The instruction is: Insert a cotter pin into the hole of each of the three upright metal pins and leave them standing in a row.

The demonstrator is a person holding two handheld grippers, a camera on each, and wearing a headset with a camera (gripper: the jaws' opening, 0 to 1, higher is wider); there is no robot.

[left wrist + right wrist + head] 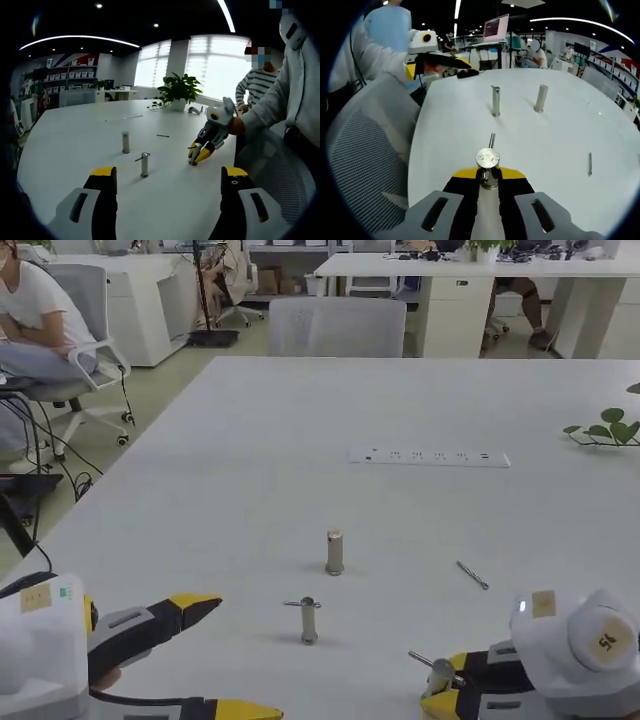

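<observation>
My right claw [488, 176] is clamped tight on a metal pin [488, 159] with a cotter pin [491, 140] through it; the jaws hide its base. Ahead stand a second pinned pin [496, 101] and a bare pin [540, 98]. My left claw [167, 182] gapes wide, holding nothing.

Wide bare table [220, 470], far pin [335, 552] and near pin [309, 622] mid-path, loose cotter pin [472, 575] right

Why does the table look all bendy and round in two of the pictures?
Left gripper view: the fisheye lens curves the table, and the windows glare white. Right gripper view: same bending, and the close metal pin looms big. Head view: table edges straight, light soft and even.
</observation>
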